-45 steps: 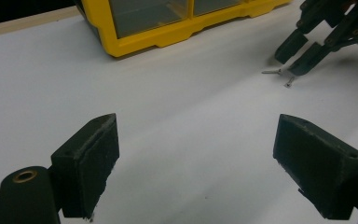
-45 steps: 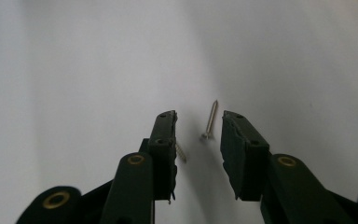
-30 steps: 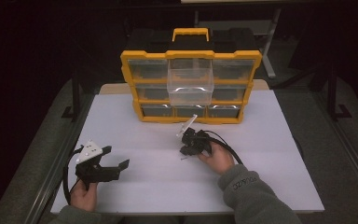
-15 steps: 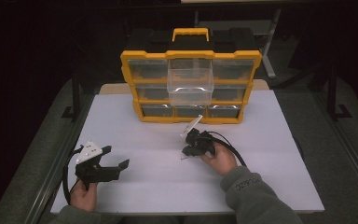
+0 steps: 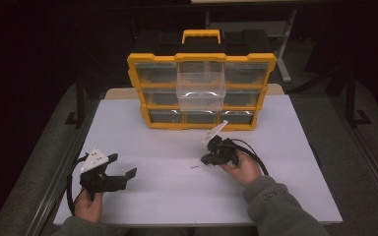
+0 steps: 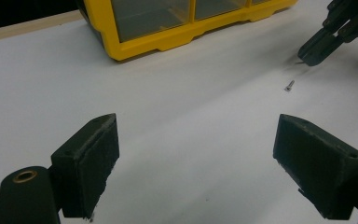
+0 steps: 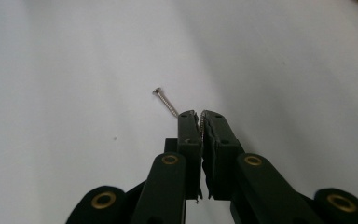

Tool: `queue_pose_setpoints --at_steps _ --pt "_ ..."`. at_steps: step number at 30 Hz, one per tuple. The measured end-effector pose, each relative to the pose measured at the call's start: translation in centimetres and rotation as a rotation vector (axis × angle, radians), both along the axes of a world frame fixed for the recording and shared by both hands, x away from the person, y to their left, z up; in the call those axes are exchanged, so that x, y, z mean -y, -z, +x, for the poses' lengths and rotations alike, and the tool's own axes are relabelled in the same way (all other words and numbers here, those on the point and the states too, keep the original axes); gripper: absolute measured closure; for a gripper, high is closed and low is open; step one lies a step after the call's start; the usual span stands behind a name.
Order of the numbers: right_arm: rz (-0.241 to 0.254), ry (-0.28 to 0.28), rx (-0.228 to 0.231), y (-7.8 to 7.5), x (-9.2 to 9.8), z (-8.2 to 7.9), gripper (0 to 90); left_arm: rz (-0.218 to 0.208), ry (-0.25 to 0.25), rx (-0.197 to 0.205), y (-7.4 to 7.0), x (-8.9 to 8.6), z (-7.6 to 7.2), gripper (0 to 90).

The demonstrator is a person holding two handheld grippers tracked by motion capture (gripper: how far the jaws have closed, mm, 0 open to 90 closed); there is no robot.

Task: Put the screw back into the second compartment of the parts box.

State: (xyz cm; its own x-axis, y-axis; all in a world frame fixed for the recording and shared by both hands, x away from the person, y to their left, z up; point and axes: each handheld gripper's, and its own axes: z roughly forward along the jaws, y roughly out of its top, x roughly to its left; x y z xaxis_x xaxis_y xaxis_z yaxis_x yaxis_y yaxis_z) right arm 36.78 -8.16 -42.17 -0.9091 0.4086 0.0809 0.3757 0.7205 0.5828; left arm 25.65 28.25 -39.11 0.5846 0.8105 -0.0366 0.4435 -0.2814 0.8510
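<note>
At the near edge of the white table top (image 5: 177, 206), I am holding the left gripper (image 5: 122, 165) low over bare surface. Its jaws are standing wide apart with nothing between them, as the left gripper view (image 6: 196, 172) makes plain.

A little further in, the thing I am working on, a small thin silver metal screw (image 7: 165, 100), is lying flat on the table, in open space near the middle (image 5: 193, 167). The right gripper (image 7: 200, 116) is pointing at it with its tips just beside the screw's pointed end. Its jaws are pressed together, and as far as I can tell they are gripping nothing. From the left gripper view the screw (image 6: 289, 85) is sitting apart from those black tips.

I am judging the screw to be very light, stiff and slippery. It is likely to roll or skate away if nudged, and it is too thin for a careless pinch. I would be taking it across the shank, near the middle, with the pads coming down on either side.

Nothing is standing in the way around it. Beyond, well apart, the yellow plastic drawer organiser (image 5: 142, 91) is standing upright at the table's far side, with one clear plastic drawer (image 5: 201, 86) pulled out of its middle column.
</note>
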Motion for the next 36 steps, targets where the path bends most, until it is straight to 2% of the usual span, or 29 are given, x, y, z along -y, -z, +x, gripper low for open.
queue_pose_setpoints --at_steps 1,4,7,9,12,20,26,27,28,30,33,34,35,36 --pt "0.004 -0.007 0.005 -0.1 0.3 0.1 85.1 0.004 0.000 -0.001 0.0 0.0 0.0 13.9" --pt "-0.004 0.019 -0.035 -0.8 1.1 -0.3 85.1 -0.001 0.002 0.001 0.0 0.0 0.0 13.9" --pt "-0.002 0.013 -0.027 -1.3 2.0 -0.3 85.0 0.000 0.002 0.001 0.0 0.0 0.0 13.9" --pt "0.015 0.023 -0.040 -1.7 2.7 -0.3 85.1 0.004 0.002 0.000 0.0 0.0 0.0 13.9" --pt "0.015 0.024 -0.041 -2.2 3.4 -0.3 85.0 0.007 0.003 0.001 0.0 0.0 0.0 13.9" --pt "0.039 0.058 -0.054 -5.4 6.7 -0.4 85.0 0.007 0.004 0.002 0.0 0.0 0.0 13.9" --pt "0.043 0.044 -0.048 -8.2 8.2 -0.1 84.9 0.005 0.004 0.003 0.0 0.1 0.0 13.9" --pt "0.039 0.032 -0.031 -8.6 8.5 0.1 84.9 0.005 0.004 0.002 0.0 0.1 0.0 13.9" --pt "0.039 0.032 -0.031 -8.6 8.5 0.1 84.9 0.005 0.004 0.002 0.0 0.1 0.0 13.9" --pt "0.042 0.019 -0.023 -10.2 9.1 0.4 84.9 0.006 0.004 0.001 0.0 0.1 0.0 13.9" --pt "0.044 0.020 -0.018 -11.8 9.7 0.6 84.9 0.006 0.005 0.005 0.0 0.1 0.0 13.9" --pt "0.047 0.024 -0.012 -13.0 10.1 0.7 84.9 0.008 0.005 0.004 0.0 0.1 0.0 13.9" --pt "0.047 0.024 -0.012 -13.0 10.1 0.7 84.9 0.007 0.004 0.003 0.0 0.0 0.0 13.9" --pt "0.047 0.027 -0.020 -13.6 10.2 0.7 84.9 0.008 0.005 0.004 0.0 0.0 0.0 13.9"
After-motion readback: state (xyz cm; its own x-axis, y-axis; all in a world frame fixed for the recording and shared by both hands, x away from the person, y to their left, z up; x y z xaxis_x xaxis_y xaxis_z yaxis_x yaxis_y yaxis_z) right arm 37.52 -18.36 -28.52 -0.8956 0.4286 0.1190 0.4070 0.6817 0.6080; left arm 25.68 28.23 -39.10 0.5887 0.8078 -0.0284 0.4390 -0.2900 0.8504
